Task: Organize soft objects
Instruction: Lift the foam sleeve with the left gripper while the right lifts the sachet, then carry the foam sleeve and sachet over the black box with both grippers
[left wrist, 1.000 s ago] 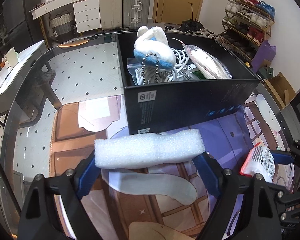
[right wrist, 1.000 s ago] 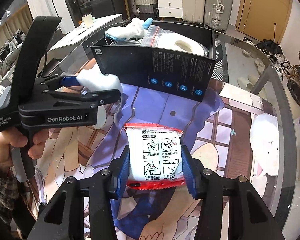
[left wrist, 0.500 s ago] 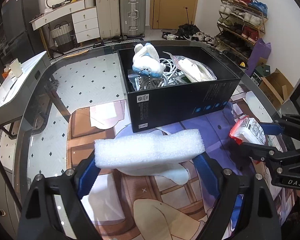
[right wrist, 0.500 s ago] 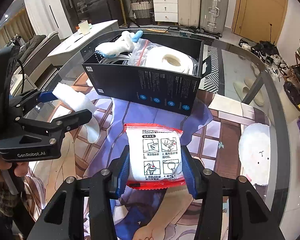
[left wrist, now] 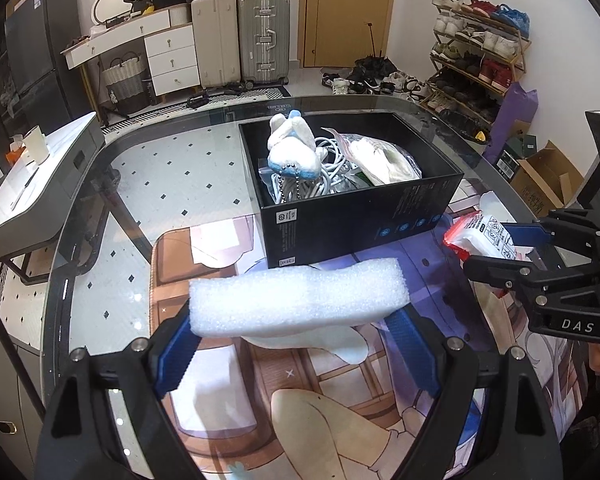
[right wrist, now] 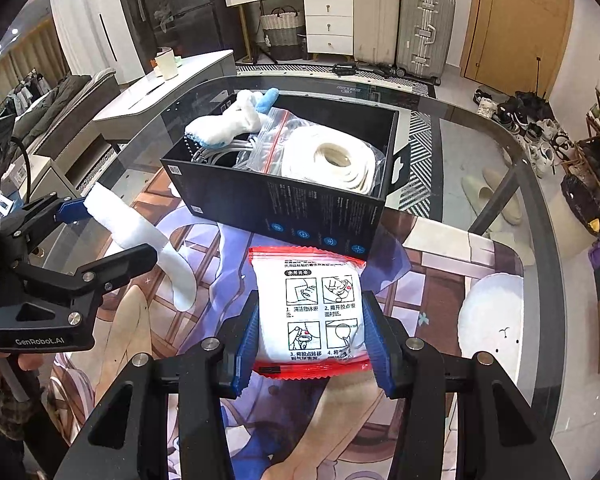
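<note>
White foam block (left wrist: 298, 298) lies crosswise, clamped in the left gripper (left wrist: 296, 340); the right gripper (right wrist: 310, 340) pinches a red-edged packet (right wrist: 310, 312). Both hover before the black box (left wrist: 360, 220), straight ahead, right one nearer.

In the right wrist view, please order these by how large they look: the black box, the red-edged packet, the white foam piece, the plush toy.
1. black box
2. red-edged packet, though it is nearest the camera, which enlarges it
3. white foam piece and plush toy: they look alike, so no ranking.
</note>
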Demonstrator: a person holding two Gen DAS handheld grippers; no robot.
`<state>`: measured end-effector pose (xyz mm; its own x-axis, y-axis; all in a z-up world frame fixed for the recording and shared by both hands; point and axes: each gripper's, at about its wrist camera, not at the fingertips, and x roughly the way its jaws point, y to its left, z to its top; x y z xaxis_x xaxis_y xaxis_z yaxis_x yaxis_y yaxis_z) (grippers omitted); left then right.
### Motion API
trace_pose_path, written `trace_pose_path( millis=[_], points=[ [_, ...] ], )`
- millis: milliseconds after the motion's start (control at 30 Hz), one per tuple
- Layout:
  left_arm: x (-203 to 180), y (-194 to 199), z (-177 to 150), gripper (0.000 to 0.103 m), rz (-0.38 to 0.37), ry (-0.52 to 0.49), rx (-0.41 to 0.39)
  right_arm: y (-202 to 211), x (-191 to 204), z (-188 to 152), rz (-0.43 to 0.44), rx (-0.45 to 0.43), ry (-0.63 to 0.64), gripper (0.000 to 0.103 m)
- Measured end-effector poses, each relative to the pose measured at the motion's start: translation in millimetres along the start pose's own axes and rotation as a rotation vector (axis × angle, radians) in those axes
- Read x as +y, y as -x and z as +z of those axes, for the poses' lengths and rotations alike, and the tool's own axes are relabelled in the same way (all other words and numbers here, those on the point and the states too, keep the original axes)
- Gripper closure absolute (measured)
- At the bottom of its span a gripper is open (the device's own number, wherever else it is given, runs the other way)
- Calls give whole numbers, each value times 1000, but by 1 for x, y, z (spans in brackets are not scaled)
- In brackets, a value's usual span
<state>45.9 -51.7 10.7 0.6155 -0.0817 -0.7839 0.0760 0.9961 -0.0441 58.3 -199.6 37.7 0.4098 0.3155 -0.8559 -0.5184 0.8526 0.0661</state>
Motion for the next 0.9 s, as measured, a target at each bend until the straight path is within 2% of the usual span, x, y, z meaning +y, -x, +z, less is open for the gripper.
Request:
trace_pose_path(
  millis=[533,900],
  points=[
    [4,19,27,16,14,-13,-51,14,0,36,-9,-61,22,55],
    [-4,14,52,15,17,-41,-72,13,-8,65,-3,-88,20,55]
  ],
)
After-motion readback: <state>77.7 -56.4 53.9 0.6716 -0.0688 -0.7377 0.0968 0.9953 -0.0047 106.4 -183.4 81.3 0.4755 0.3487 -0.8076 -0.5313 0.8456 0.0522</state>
